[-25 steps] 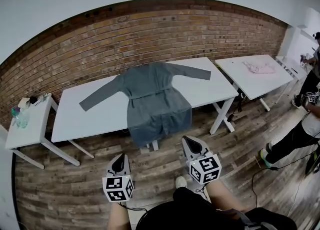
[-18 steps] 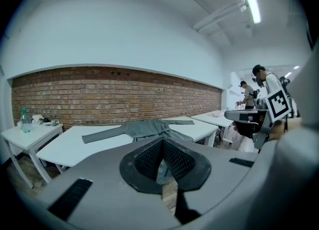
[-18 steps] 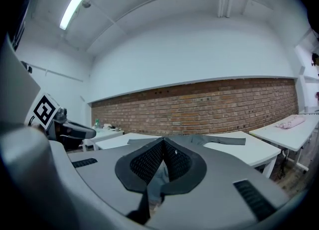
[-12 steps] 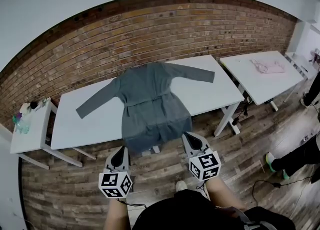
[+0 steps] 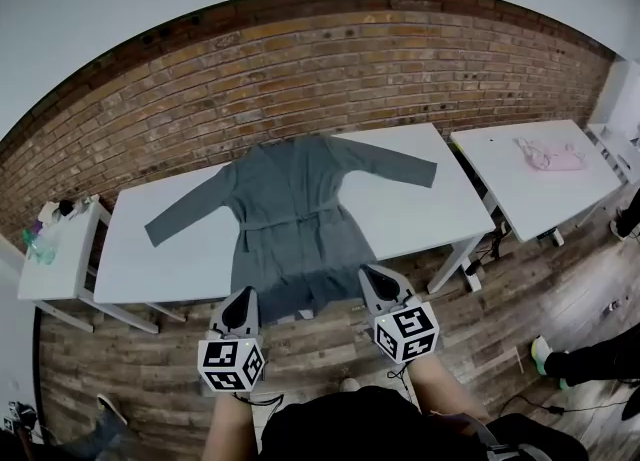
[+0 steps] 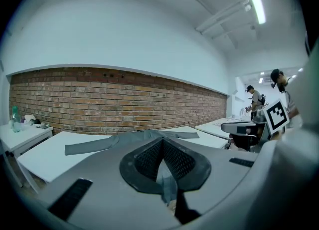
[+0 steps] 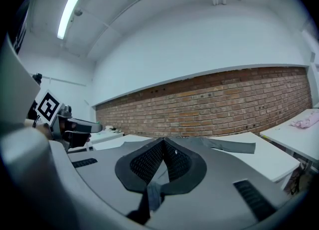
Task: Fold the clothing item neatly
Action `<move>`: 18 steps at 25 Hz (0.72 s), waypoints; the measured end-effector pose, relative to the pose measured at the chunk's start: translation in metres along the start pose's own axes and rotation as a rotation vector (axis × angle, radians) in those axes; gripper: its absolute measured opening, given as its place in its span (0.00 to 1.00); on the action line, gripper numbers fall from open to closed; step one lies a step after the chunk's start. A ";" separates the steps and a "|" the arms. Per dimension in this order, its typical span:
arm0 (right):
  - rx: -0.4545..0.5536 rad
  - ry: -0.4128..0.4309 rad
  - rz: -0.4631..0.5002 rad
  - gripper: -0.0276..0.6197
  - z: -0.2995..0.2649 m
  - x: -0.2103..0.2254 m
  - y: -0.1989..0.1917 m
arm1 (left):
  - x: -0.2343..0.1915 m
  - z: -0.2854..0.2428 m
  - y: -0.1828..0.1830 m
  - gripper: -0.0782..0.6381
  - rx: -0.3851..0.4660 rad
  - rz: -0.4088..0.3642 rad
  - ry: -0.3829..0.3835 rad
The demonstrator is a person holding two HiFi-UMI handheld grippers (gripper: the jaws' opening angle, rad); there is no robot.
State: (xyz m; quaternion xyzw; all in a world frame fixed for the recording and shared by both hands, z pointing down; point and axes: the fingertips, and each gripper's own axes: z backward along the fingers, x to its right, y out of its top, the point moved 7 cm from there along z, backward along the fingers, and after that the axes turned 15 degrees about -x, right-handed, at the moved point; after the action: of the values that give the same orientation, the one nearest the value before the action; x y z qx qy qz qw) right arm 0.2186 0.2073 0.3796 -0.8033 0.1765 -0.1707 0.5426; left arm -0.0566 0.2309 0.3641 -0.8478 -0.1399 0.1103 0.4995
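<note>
**Grey robe spread flat on worktable, both grippers shut at its hem**

A red brick wall (image 5: 300,69) runs behind a row of three white tables standing on a dark plank floor (image 5: 130,369). The long middle table (image 5: 170,254) carries the grey long-sleeved robe (image 5: 290,214). It lies face up with its collar toward the wall, a sleeve stretched out to either side and a belt across the waist. Its hem hangs a little over the table's near edge.

The person stands at that near edge with a gripper in each hand. The left gripper (image 5: 245,296) points at the left corner of the hem, and the right gripper (image 5: 369,274) points at the right corner. Each carries its marker cube at the rear. In both gripper views the black textured pads meet at a point with no gap. The robe lies on the tabletop beyond them, with none of its cloth caught between the pads. The head view cannot settle whether either tip touches the hanging hem.

On the table to the right (image 5: 520,199) lies a small crumpled pink garment (image 5: 548,156). The little side table at far left (image 5: 45,279) holds a clear bottle (image 5: 37,245) and a few small items too small to name.
</note>
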 end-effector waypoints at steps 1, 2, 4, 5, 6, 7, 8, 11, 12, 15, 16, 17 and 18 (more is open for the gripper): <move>-0.002 0.005 0.001 0.04 -0.003 0.004 0.001 | 0.002 -0.004 0.001 0.10 -0.007 -0.007 0.005; -0.004 0.009 0.000 0.04 -0.007 0.008 0.001 | 0.004 -0.008 0.002 0.10 -0.017 -0.018 0.010; -0.004 0.024 -0.004 0.04 -0.013 0.013 0.004 | 0.006 -0.014 0.004 0.10 -0.036 -0.039 0.017; -0.003 0.035 -0.005 0.04 -0.016 0.014 0.006 | 0.006 -0.016 0.005 0.10 -0.042 -0.045 0.020; -0.003 0.044 -0.003 0.04 -0.018 0.014 0.007 | 0.006 -0.017 0.007 0.10 -0.044 -0.048 0.023; -0.004 0.052 -0.003 0.04 -0.021 0.014 0.007 | 0.006 -0.018 0.008 0.10 -0.045 -0.049 0.025; -0.008 0.059 -0.005 0.04 -0.024 0.015 0.006 | 0.006 -0.019 0.009 0.10 -0.046 -0.052 0.025; -0.019 0.076 -0.012 0.04 -0.033 0.014 0.001 | 0.006 -0.023 0.008 0.10 -0.049 -0.071 0.023; -0.021 0.080 -0.007 0.04 -0.035 0.014 0.000 | 0.005 -0.026 0.008 0.10 -0.050 -0.074 0.028; -0.020 0.081 0.000 0.04 -0.043 0.017 0.000 | -0.003 -0.035 0.008 0.10 -0.053 -0.075 0.044; -0.016 0.076 -0.004 0.04 -0.047 0.019 0.001 | -0.006 -0.039 0.009 0.10 -0.052 -0.080 0.047; -0.011 0.069 -0.009 0.04 -0.050 0.022 0.003 | -0.008 -0.043 0.012 0.10 -0.050 -0.090 0.048; -0.007 0.063 -0.011 0.04 -0.053 0.025 0.005 | -0.010 -0.048 0.014 0.10 -0.047 -0.100 0.050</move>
State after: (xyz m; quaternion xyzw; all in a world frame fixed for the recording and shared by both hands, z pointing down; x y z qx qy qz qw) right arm 0.2156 0.1506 0.3956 -0.8003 0.1898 -0.1984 0.5331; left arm -0.0484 0.1815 0.3748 -0.8537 -0.1718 0.0607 0.4879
